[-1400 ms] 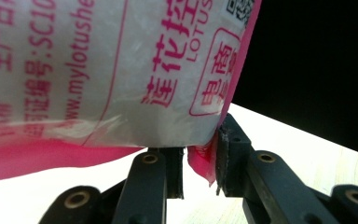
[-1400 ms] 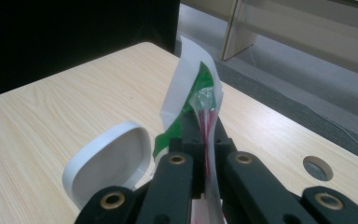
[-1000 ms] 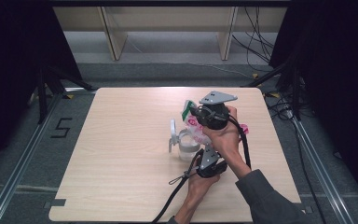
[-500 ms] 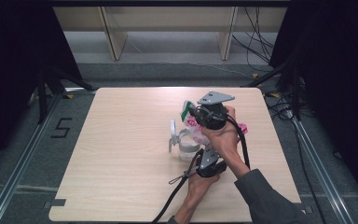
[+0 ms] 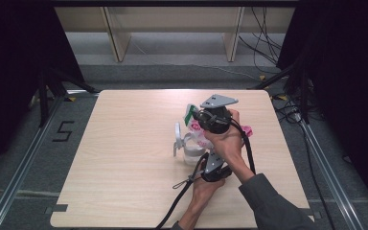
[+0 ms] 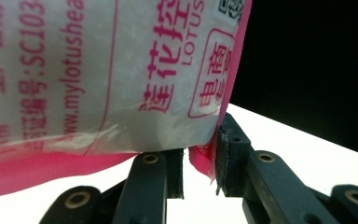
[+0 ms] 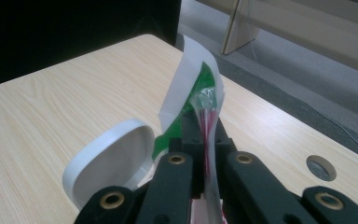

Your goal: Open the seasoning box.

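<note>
while the high view looks down on the pale wooden table (image 5: 124,158), both hands meet right of its centre, the right gripper (image 5: 197,116) raised over a clear lidded container (image 5: 188,148) and the pink packet (image 5: 202,134), the left gripper (image 5: 210,163) just below them, with grey floor and wooden legs beyond. in the left gripper view, the jaws stand slightly parted around the packet's (image 6: 102,74) pink bottom corner, touching it on one side. in the right gripper view, the jaws are clenched on the packet's green-and-white top edge (image 7: 200,100), the container's white lid (image 7: 107,163) just beside them.
</note>
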### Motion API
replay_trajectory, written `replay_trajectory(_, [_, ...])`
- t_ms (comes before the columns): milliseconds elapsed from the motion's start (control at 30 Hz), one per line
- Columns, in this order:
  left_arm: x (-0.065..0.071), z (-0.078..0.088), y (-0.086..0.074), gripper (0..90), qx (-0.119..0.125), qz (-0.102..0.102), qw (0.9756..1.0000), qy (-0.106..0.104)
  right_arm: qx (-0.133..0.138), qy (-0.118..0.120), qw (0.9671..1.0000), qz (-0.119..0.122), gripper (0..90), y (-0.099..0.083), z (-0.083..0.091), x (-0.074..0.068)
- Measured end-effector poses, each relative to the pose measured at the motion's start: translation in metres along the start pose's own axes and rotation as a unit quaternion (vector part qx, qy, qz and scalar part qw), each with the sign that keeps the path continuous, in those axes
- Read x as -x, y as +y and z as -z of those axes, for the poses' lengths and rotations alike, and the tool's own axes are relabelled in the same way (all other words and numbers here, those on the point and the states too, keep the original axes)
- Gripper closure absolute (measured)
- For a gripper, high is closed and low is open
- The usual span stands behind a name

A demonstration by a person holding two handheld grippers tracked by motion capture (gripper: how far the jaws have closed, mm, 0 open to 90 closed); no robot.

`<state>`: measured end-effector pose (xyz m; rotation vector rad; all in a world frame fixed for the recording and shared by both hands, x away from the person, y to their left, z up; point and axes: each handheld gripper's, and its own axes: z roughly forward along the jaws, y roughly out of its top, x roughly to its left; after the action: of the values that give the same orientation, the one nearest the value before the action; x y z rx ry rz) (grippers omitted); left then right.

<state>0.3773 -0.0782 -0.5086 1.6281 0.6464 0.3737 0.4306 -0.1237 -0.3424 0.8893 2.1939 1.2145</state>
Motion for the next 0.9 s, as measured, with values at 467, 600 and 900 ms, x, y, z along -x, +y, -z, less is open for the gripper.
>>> replay_trajectory(467, [0.0006,-0.0006,-0.0004,74.9,0.001,0.000,1.0000,0.000,-0.004,0.002,1.0000,-0.004,90.0,-0.0012,-0.0002,-0.0005])
replay_trajectory(600, [0.0010,0.0000,-0.0003,74.9,0.000,0.000,1.0000,0.002,-0.004,0.004,1.0000,-0.006,90.0,-0.0013,-0.0002,-0.0003])
replay_trajectory(900, [0.0011,-0.0011,-0.0006,75.0,0.000,0.000,1.0000,-0.002,0.002,-0.002,1.0000,-0.003,90.0,-0.0025,-0.0015,-0.0012])
